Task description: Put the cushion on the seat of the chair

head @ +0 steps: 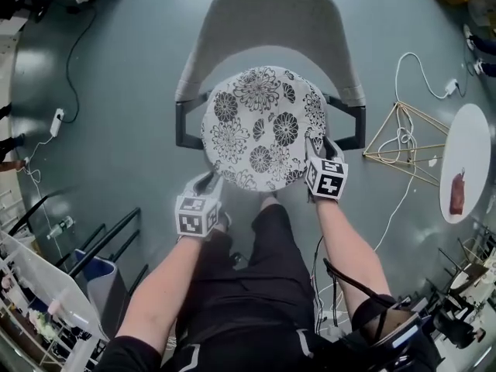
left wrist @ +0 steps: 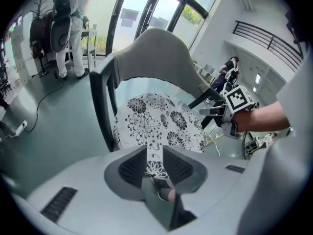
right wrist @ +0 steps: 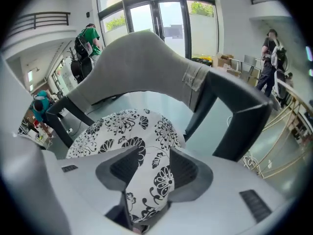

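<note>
One chair with one floral cushion lying on its seat. Both arms reach forward and down to its near edge. The left gripper pinches the edge, and the right gripper gapes loosely around it.

Forearms reach up from frame bottom; left gripper pinches cushion edge, right gripper jaws spread around it.
</note>
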The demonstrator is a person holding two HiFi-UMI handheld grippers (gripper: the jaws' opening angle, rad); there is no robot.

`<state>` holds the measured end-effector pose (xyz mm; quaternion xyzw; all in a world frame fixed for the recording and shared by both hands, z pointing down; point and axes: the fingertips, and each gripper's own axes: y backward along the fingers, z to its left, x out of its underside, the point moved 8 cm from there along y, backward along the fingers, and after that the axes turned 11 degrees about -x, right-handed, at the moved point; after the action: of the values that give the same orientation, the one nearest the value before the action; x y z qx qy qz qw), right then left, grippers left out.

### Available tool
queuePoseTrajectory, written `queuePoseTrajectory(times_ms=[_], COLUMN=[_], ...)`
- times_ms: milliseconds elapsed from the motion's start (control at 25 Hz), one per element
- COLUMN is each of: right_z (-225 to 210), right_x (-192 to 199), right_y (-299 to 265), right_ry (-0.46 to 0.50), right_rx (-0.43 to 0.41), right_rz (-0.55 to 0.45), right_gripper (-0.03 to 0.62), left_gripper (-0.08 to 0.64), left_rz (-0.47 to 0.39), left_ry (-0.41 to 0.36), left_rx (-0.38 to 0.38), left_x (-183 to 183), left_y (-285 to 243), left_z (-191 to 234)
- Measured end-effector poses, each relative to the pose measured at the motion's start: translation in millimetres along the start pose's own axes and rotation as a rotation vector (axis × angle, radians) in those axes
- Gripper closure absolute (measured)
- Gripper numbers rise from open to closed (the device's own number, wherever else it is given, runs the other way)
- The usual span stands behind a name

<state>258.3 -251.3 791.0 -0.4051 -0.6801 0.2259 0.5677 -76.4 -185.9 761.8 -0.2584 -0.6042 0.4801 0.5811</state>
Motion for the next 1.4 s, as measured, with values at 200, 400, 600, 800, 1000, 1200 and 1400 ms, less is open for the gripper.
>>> queuePoseTrajectory(times_ms=[200, 400, 600, 800, 1000, 1200, 1400], right_z=[26, 46, 79, 104, 132, 165, 196], right_x=[-26, -66, -90, -117, -140, -165, -186], right_y=[44, 92, 148, 201, 253, 296, 336], right_ry=[0.007, 0.029, 0.03, 0.004, 0.03, 0.073, 0.13], right_rx=[-0.076, -0.105, -0.148, -0.173, -0.184, -0.237, -0.287], right_rz=[-0.088, -0.217, -0.319, -0.41, -0.476, -0.548, -0.616], right_gripper=[0.435, 0.501, 0.534, 0.548, 0.554, 0.555, 0.561], left_gripper=[0.466, 0.49, 0.522, 0.543, 0.551, 0.551, 0.552], left_rz=[-0.128, -0.262, -0.384, -0.519, -0.604, -0.714, -0.816], left_ry=[-0.039, -0.045, -0.057, -0.093, -0.071, -0.129, -0.161], left_rx=[0.044, 0.061, 0.075, 0.099, 0.113, 0.149, 0.151], left_x=[-23, -57, -76, -103, -124, -145, -161], left_y=[44, 85, 141, 196, 245, 294, 340], left_z=[-16, -25, -27, -30, -34, -47, -44])
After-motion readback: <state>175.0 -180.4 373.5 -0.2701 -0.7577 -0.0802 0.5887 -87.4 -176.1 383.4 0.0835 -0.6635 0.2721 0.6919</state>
